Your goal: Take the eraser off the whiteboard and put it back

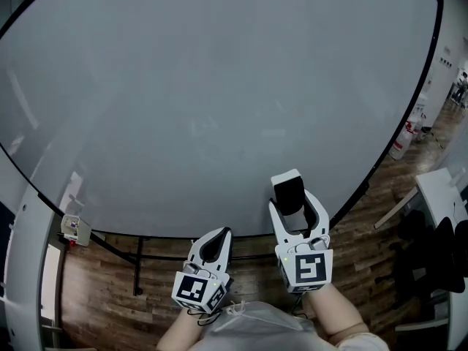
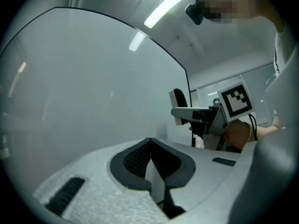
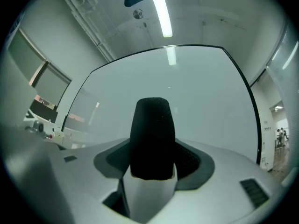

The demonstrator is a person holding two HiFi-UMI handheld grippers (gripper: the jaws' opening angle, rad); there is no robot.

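A large whiteboard (image 1: 212, 86) with a black frame fills the head view; its surface is blank. My right gripper (image 1: 289, 196) is shut on the eraser (image 1: 288, 193), a white block with a black felt face, held just off the board's lower edge. In the right gripper view the eraser (image 3: 151, 139) stands upright between the jaws, felt side toward the camera, with the whiteboard (image 3: 196, 97) behind it. My left gripper (image 1: 213, 246) is lower and to the left, shut and holding nothing. The left gripper view shows its closed jaws (image 2: 150, 162) and the eraser (image 2: 178, 102) in the right gripper.
The board's black stand (image 1: 137, 265) rests on a wooden floor. A small fitting (image 1: 73, 229) hangs at the board's lower left. A red-and-white bottle (image 1: 401, 139), a table (image 1: 439, 192) and dark chairs (image 1: 428, 258) are at the right.
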